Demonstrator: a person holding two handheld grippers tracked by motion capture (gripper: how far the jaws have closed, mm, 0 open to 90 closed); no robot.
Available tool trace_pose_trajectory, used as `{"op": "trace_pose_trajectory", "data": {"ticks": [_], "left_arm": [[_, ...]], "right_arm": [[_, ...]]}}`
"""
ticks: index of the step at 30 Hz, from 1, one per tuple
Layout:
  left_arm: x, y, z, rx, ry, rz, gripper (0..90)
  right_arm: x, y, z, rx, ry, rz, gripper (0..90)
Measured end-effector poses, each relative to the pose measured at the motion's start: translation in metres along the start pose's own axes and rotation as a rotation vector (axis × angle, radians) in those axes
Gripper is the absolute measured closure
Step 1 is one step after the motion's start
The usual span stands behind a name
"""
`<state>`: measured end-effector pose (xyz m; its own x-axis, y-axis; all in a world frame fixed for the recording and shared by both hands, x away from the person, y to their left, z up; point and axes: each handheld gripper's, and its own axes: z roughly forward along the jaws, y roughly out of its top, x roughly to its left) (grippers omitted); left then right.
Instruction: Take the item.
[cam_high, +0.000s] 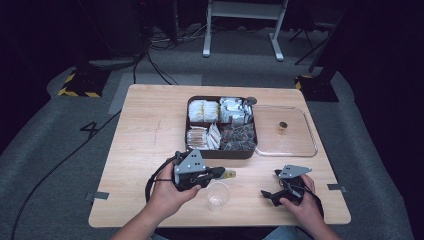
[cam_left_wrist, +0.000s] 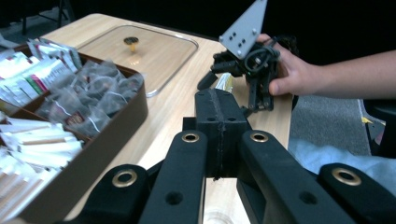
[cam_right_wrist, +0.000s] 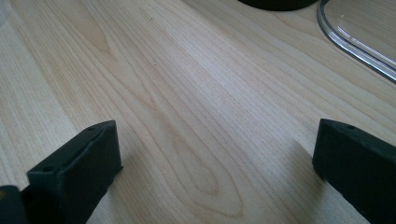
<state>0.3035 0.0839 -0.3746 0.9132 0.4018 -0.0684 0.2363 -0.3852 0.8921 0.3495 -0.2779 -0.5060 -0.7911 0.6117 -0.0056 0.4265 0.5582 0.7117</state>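
Tea packet (cam_high: 229, 174) sits clenched in your left claw (cam_high: 222, 173), just above the clear cup (cam_high: 218, 195) on the bench (cam_high: 150, 140). Lower it inside before releasing; right claw (cam_high: 267, 194) rests released.

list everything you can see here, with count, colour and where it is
packet: one, yellowish, pinched at the tip of the left gripper, above the cup
cup: one, clear plastic, near edge of the table, between the two grippers
box: one, dark brown, four compartments, table centre
sachets: many, white and yellow in the far-left compartment, silver-white far right, pale near left, dark tea bags near right
lid: one, clear with a dark knob, flat on the table, right of the box
table: one, light wood
left gripper: black, jaws shut on the packet
right gripper: black, jaws open, resting low at the near right of the table
hands: two, left, right
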Motion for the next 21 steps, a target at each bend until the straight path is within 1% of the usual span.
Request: {"op": "trace_pose_trajectory", "data": {"ticks": [2,3,10,18,21], "left_arm": [[-0.003,-0.007,0.003,0.003,-0.013,-0.004,90.0],[-0.003,-0.007,0.003,0.003,-0.013,-0.004,90.0],[-0.01,-0.025,0.011,0.009,-0.032,-0.018,90.0],[-0.015,-0.036,0.015,0.026,-0.043,-0.021,90.0],[-0.015,-0.041,0.016,0.037,-0.055,-0.029,90.0]], "right_arm": [[0.0,0.0,0.0,0.0,0.0,0.0,1.1],[0.0,0.0,0.0,0.0,0.0,0.0,1.1],[0.0,0.0,0.0,0.0,0.0,0.0,1.1],[0.0,0.0,0.0,0.0,0.001,0.0,1.1],[0.0,0.0,0.0,0.0,0.001,0.0,1.1]]}}
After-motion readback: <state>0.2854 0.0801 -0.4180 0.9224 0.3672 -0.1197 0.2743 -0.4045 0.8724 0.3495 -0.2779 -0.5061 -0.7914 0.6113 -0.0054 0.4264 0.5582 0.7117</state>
